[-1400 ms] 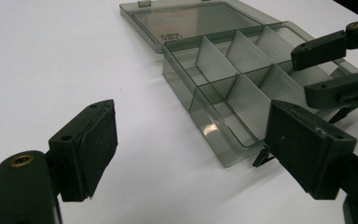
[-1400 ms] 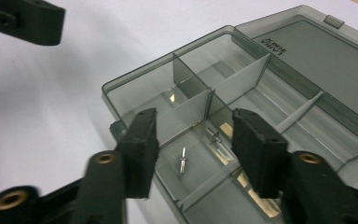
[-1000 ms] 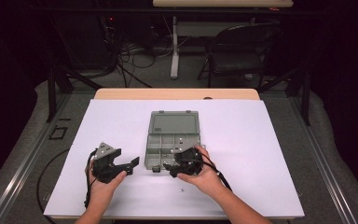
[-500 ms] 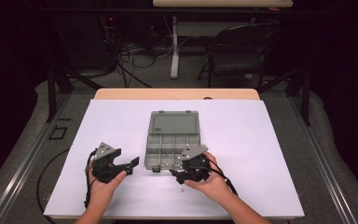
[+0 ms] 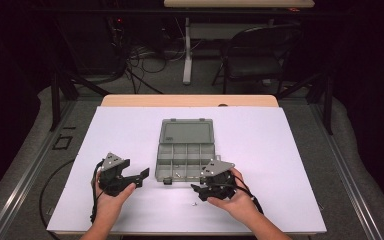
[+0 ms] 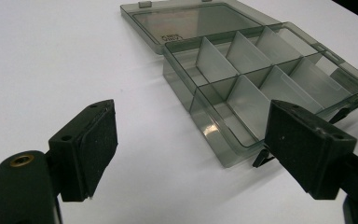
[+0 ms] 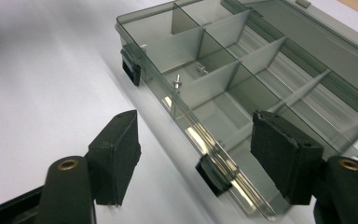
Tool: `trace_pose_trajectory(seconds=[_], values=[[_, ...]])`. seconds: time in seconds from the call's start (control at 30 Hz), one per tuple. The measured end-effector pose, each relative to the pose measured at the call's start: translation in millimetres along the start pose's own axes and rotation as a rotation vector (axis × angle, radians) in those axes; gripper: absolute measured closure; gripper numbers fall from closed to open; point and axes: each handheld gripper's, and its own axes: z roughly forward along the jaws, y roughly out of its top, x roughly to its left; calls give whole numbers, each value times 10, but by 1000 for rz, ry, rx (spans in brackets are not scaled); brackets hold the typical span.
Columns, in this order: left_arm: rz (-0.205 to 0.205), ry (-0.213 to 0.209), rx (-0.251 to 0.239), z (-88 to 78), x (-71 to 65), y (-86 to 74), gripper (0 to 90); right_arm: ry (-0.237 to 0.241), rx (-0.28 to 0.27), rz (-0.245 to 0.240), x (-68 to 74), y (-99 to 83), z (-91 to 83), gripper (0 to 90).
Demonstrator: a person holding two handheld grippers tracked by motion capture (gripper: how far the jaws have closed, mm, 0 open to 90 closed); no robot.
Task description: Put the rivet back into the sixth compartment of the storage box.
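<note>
A white-topped table seen from above, w/ a person's two forearms coming in from the near edge, each hand holding a black two-jaw gripper.

At the table's centre, slightly toward the near edge, lies a smoky-grey transparent organiser box, opened flat. Its lid lies toward the far edge; the tray half, split by dividers into two rows of compartments, lies toward the near edge. Two black latches sit on the tray's near wall.

Left gripper: held low over the table near the near-left part, just left of the box's near-left corner, jaws pointing right toward the box. In the left gripper view its jaws stand wide apart w/ nothing between them; the box tray shows beyond, apart from both pads.

Right gripper: held at the box's near-right corner, just off the near wall, jaws pointing left. In the right gripper view its jaws are spread wide, empty, w/ the tray's near wall and one latch showing between and beyond them. Whether a pad touches the box can't be told.

Inside the tray, the right gripper view shows a small metal screw in a near-row compartment and another small metal piece just past the divider behind it.

On the bare table, btwn the box and the near edge, just beside the right gripper, lies a tiny metal part; too small to identify.
</note>
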Motion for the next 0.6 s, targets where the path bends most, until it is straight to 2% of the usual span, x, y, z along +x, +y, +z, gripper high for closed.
trace_pose_trajectory(seconds=[0.3, 0.6], values=[[1, -3, 0, 1, 0, 0, 170, -5, -9, 6, 41, -95, -108, 319], [3, 0, 0, 1, 1, 1, 170, 2, -10, -3, 121, -163, -107, 356]])
